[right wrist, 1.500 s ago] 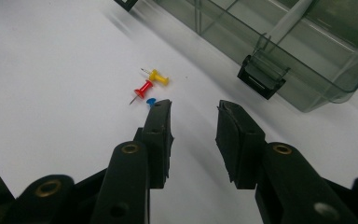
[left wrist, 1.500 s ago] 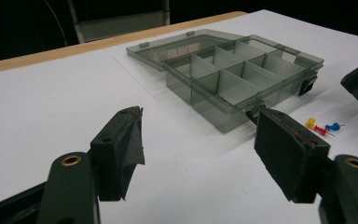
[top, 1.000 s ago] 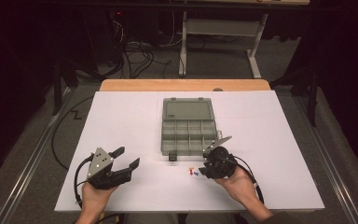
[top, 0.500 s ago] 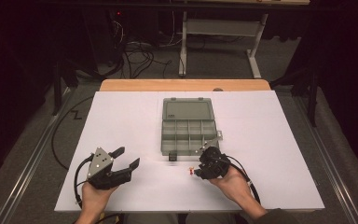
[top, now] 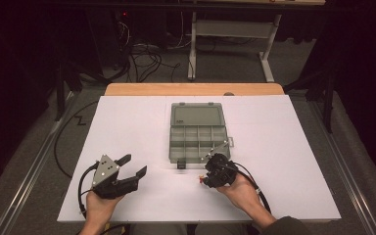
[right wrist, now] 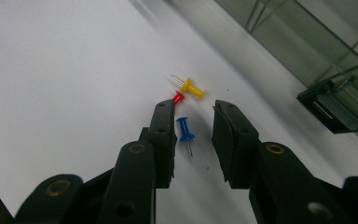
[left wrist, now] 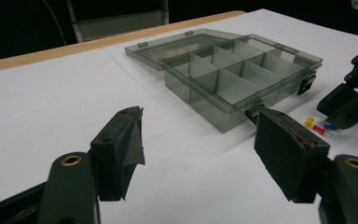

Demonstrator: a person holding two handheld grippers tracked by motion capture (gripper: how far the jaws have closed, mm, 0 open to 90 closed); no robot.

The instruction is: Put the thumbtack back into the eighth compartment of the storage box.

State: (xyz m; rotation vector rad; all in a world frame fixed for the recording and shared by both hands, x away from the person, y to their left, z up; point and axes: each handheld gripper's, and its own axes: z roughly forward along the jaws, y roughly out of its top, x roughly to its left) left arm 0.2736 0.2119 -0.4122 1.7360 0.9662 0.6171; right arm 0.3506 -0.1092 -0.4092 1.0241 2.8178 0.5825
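Observation:
Three pushpins lie on the white table top just in front of the box: a yellow pin point(right wrist: 193, 88), a red pin point(right wrist: 179, 97) and a blue pin point(right wrist: 185, 128). My right gripper point(right wrist: 193, 106) hangs low over them, open, jaws on either side of the blue pin without pressing it; the red pin sits at the tip of one jaw. In the high view the right gripper point(top: 206, 177) is at the box's near right corner. My left gripper point(top: 136, 164) rests at the near left, open and empty. The clear compartment box point(top: 198, 139) stands open.
The box's lid point(top: 197, 115) lies flat behind it, and its dark latch point(right wrist: 335, 109) juts out close to the pins. The left gripper view shows the right gripper point(left wrist: 349, 102) beside the pins point(left wrist: 320, 129). A wooden strip point(top: 193, 89) borders the far edge.
My right gripper has edged slightly left, settling over the pins. The left gripper has stayed put.

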